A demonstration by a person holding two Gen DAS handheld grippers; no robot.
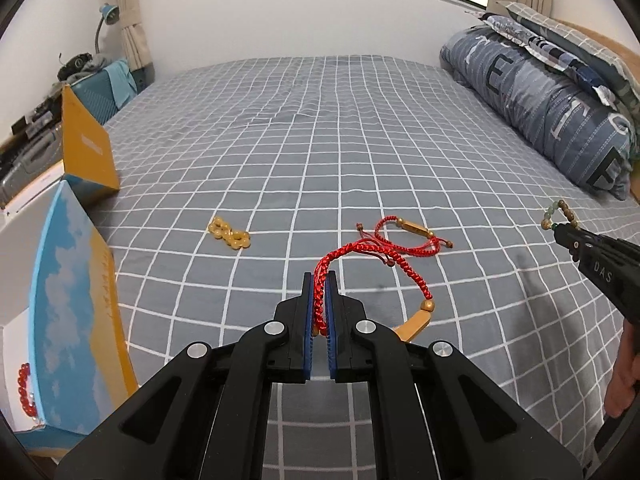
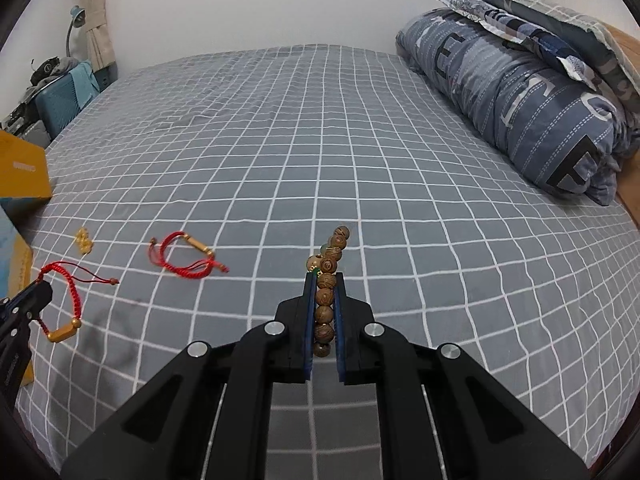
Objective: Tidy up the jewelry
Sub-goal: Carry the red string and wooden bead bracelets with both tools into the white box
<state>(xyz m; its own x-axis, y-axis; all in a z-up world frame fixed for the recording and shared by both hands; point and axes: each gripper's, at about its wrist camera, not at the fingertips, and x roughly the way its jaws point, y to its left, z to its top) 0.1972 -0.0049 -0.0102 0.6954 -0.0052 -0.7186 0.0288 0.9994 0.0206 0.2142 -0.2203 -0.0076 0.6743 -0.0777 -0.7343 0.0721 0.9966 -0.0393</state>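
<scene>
Bed (image 1: 320, 140): grey checked sheet fills both views; rolled quilt (image 1: 540, 108) far right.
Box (image 1: 68, 312): sky-print box, open, at the near left edge of the bed; a red bead bracelet (image 1: 25, 390) lies inside on its white floor.
Left gripper (image 1: 320, 280): closed tight on a red braided bracelet (image 1: 360, 252), cord pinched between the blue pads, gold tube charm hanging low to the right, clear of the sheet as far as I can judge.
Right gripper (image 2: 323, 280): closed on a wooden bead bracelet (image 2: 326, 296), beads stacked along the fingers, loop standing past the tips.
Loose pieces: second red cord bracelet (image 1: 404, 236) ahead of the left gripper, amber bead bracelet (image 1: 230, 234) further left, both flat on the sheet.
Key relation: the box lies left of both grippers; the left one is just beside it, the right one well apart across the bed.
Likely next: left load swings left over the box wall first; the dangling charm could catch on the rim.
</scene>
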